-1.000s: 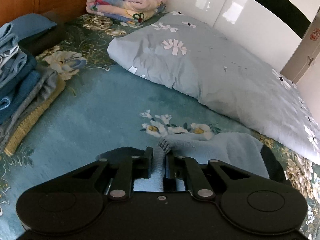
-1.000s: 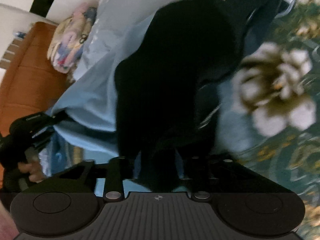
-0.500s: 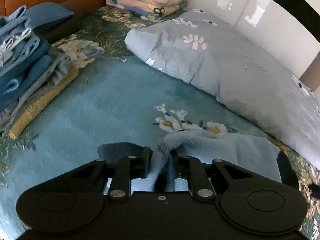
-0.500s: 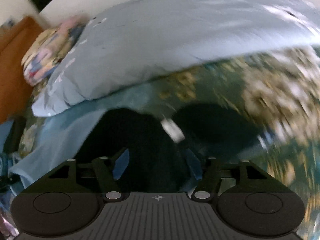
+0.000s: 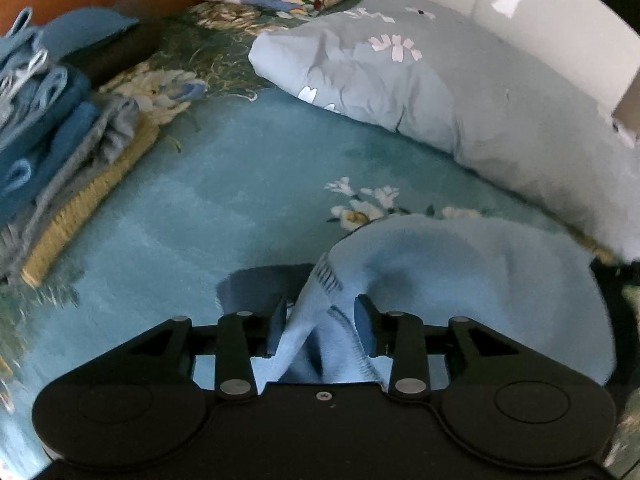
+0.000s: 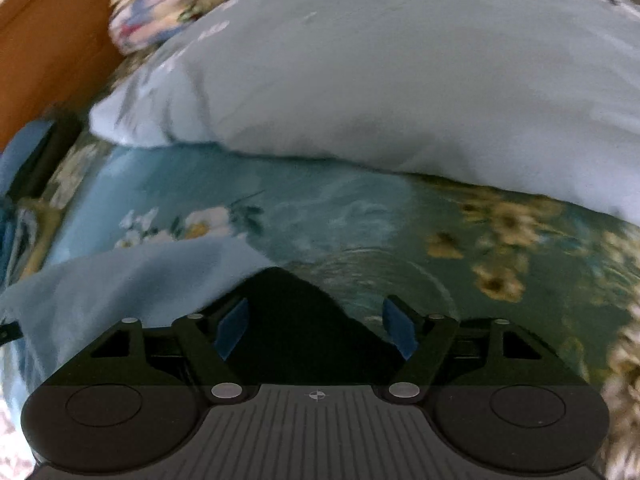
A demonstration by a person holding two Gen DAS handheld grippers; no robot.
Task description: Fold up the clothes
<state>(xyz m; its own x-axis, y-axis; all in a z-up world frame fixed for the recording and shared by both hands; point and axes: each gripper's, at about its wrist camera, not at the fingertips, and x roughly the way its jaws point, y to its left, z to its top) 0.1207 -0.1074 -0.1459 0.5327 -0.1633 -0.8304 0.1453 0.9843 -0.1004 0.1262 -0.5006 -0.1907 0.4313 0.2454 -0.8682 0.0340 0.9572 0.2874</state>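
Your left gripper has just been opening around the light-blue fleece garment, while your right gripper, jaws widening, straddles its black part without gripping.

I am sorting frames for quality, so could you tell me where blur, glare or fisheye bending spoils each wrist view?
Left wrist view: mostly sharp, slight smear on the folded stack, window glare on the glossy white headboard, edges bowed by the lens. Right wrist view: motion smear across the floral bedspread and pillow, while the right gripper itself stays crisp.
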